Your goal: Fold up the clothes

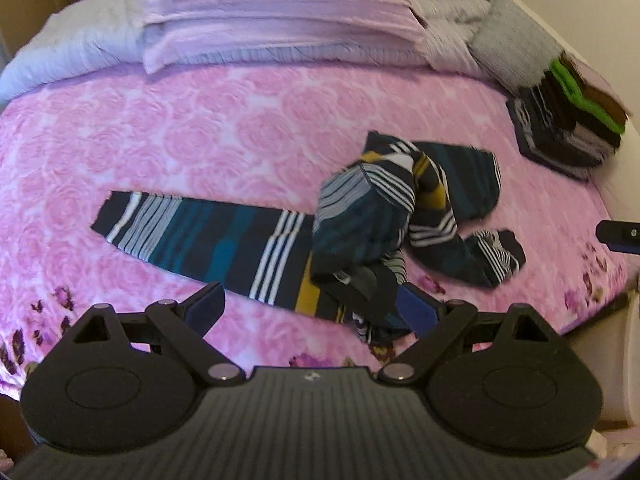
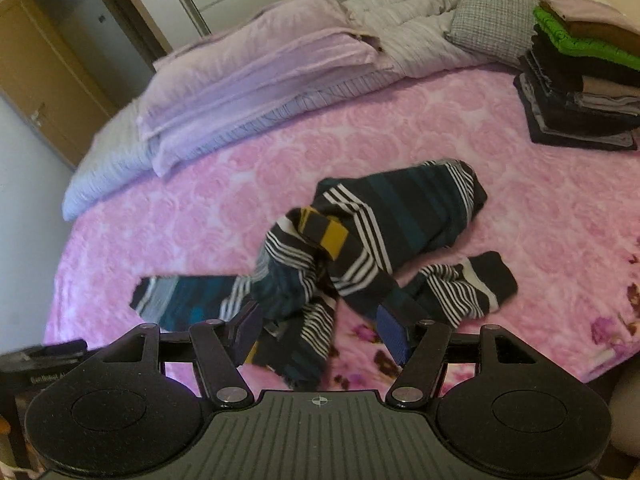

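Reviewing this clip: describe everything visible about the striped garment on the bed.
The striped garment is a soft knit in navy, teal, white and mustard bands. It lies unfolded on the pink floral bedspread: one sleeve is stretched flat toward the left, the body is bunched in a heap, and another sleeve trails to the right. Both the left gripper and the right gripper are open, with the garment's near edge lying between their fingers.

Around the crumpled striped garment (image 2: 372, 236), the pink bedspread (image 2: 192, 216) lies bare on its far and left sides, giving open passage. Beyond the garment, folded quilts (image 2: 256, 76) block the way. Far right of it stands a stack of folded clothes (image 2: 580, 76).
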Action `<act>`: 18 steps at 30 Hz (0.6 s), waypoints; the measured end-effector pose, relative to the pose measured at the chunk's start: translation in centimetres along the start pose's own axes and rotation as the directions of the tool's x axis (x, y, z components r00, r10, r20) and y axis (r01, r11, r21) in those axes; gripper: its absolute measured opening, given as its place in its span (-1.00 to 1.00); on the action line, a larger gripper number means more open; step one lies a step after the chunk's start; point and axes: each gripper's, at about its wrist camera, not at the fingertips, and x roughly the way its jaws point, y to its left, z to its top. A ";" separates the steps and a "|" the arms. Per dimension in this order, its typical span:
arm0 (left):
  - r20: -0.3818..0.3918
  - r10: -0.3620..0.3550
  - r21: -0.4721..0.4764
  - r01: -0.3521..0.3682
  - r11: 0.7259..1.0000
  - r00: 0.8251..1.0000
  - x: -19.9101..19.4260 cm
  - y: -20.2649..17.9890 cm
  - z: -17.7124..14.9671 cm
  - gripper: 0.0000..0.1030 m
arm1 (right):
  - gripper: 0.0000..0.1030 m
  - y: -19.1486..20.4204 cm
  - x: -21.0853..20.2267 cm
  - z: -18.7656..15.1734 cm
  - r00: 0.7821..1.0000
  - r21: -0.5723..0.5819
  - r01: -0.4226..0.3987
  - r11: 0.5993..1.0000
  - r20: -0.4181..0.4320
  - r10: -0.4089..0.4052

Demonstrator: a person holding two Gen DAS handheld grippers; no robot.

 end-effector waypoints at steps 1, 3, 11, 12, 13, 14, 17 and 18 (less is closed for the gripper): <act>-0.016 -0.007 0.006 0.007 1.000 1.000 0.3 0.0 0.0 0.77 | 0.19 0.3 0.3 -0.5 1.000 -0.005 0.012 1.000 -0.011 -0.012; -0.040 -0.024 0.022 0.025 0.999 0.999 0.6 0.1 -0.1 0.77 | 0.19 0.7 1.6 -1.0 0.999 -0.005 0.029 1.000 -0.034 -0.030; -0.083 -0.044 0.076 0.051 0.996 0.996 1.4 1.1 0.0 0.77 | 0.19 3.1 3.6 -2.6 0.997 0.004 0.062 0.998 -0.051 -0.062; -0.079 -0.044 0.082 0.051 0.995 0.996 1.5 1.3 0.0 0.77 | 0.19 3.4 3.8 -2.8 0.997 0.000 0.065 0.998 -0.052 -0.065; -0.076 -0.040 0.085 0.047 0.995 0.996 1.5 1.3 0.1 0.77 | 0.19 3.5 4.0 -3.0 0.996 -0.007 0.066 0.998 -0.054 -0.066; -0.074 -0.035 0.084 0.042 0.996 0.997 1.5 1.4 0.1 0.77 | 0.19 3.6 4.2 -3.1 0.996 -0.013 0.068 0.998 -0.059 -0.069; -0.068 -0.029 0.073 0.034 0.997 0.997 1.3 1.5 0.4 0.77 | 0.19 3.9 4.9 -3.0 0.995 -0.030 0.065 0.997 -0.074 -0.067; -0.065 -0.027 0.071 0.031 0.997 0.998 1.2 1.4 0.5 0.77 | 0.19 3.9 5.0 -2.8 0.995 -0.036 0.059 0.998 -0.075 -0.062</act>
